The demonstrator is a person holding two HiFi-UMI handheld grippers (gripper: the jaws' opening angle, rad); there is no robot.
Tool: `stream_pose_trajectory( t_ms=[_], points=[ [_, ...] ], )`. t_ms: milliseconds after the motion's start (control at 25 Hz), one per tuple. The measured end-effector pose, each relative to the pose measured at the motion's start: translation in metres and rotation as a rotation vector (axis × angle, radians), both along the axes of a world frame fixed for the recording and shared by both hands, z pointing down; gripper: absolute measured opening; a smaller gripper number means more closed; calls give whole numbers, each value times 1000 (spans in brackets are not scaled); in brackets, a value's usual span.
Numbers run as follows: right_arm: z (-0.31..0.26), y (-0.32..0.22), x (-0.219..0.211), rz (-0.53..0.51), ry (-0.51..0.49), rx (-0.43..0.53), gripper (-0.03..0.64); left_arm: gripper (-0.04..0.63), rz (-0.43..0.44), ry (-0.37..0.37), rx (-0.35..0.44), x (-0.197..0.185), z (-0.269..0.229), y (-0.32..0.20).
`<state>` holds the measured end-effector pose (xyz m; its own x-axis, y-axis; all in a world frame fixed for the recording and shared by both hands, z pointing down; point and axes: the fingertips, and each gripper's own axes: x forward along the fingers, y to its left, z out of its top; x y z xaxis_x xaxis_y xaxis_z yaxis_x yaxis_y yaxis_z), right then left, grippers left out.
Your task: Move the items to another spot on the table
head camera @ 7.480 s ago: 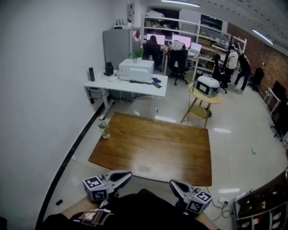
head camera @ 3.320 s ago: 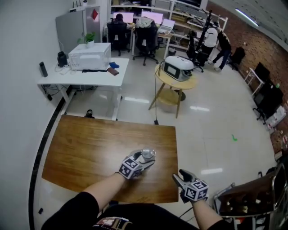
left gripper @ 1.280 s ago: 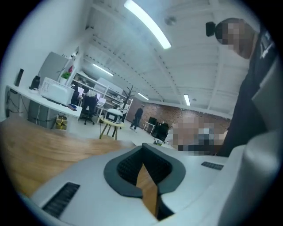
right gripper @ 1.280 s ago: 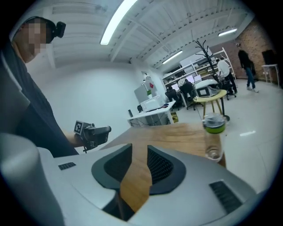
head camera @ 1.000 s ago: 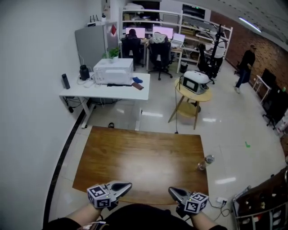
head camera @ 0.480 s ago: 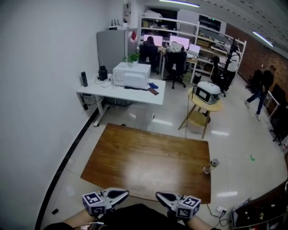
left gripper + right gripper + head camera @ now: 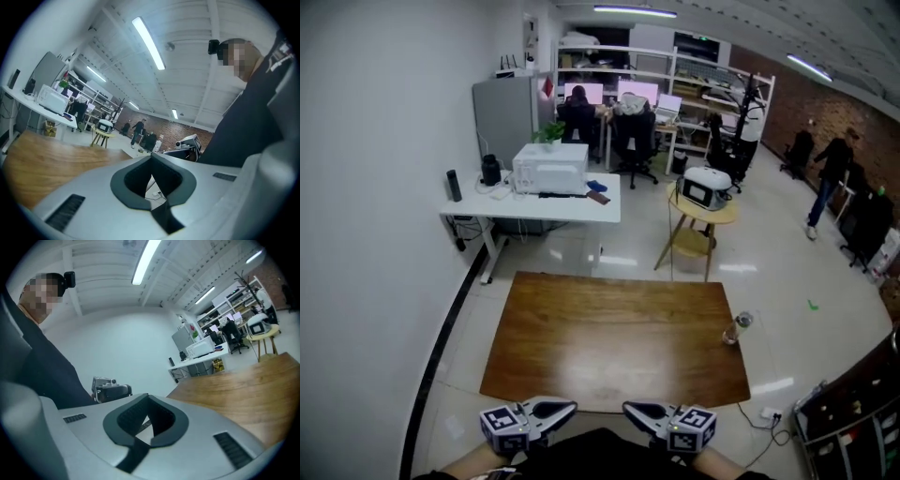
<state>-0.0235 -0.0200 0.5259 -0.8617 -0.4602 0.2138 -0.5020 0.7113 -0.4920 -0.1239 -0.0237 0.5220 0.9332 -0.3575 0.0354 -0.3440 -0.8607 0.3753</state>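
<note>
Our left gripper (image 7: 562,407) and right gripper (image 7: 634,410) are closed, empty; bottle (image 7: 736,328) at table (image 7: 619,347) right edge may tip off if we bump it.

Clear bottle (image 7: 736,328) upright, table (image 7: 619,347) right edge
</note>
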Motion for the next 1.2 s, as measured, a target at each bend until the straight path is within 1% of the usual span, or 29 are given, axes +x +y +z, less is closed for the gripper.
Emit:
stream_pose_trajectory(
  t_ms=[40, 120, 200, 280, 400, 480, 600, 720, 840, 1000, 1200],
  points=[
    [2, 2, -10, 33, -30, -25, 2, 3, 12, 0, -10, -9, -2, 4],
    [6, 4, -28, 91, -75, -55, 2, 3, 37, -28, -18, -31, 2, 10],
    [11, 4, -42, 120, -79, -70, 2, 3, 53, -69, -18, -50, 12, 11],
    [10, 9, -56, 114, -70, -69, 2, 3, 46, -109, -30, -62, 15, 13],
    [2, 16, -68, 71, -30, -27, 2, 3, 11, -147, -67, -62, 13, 18],
    [1, 15, -65, 54, -24, -31, 2, 3, -19, -131, -75, -58, 12, 18],
    [0, 17, -57, 25, -30, -33, 2, 3, -36, -118, -68, -51, 12, 20],
    [1, 24, -58, -4, -19, -26, 2, 3, -34, -115, -73, -45, 14, 24],
    [-1, 26, -55, -23, -16, -3, 2, 3, -32, -99, -58, -40, 16, 29],
    [-4, 25, -50, -31, -3, 5, 2, 3, -53, -97, -72, -38, 11, 27],
    [-6, 24, -50, -35, -9, 21, 2, 3, -38, -101, -61, -36, 9, 24]
  ],
)
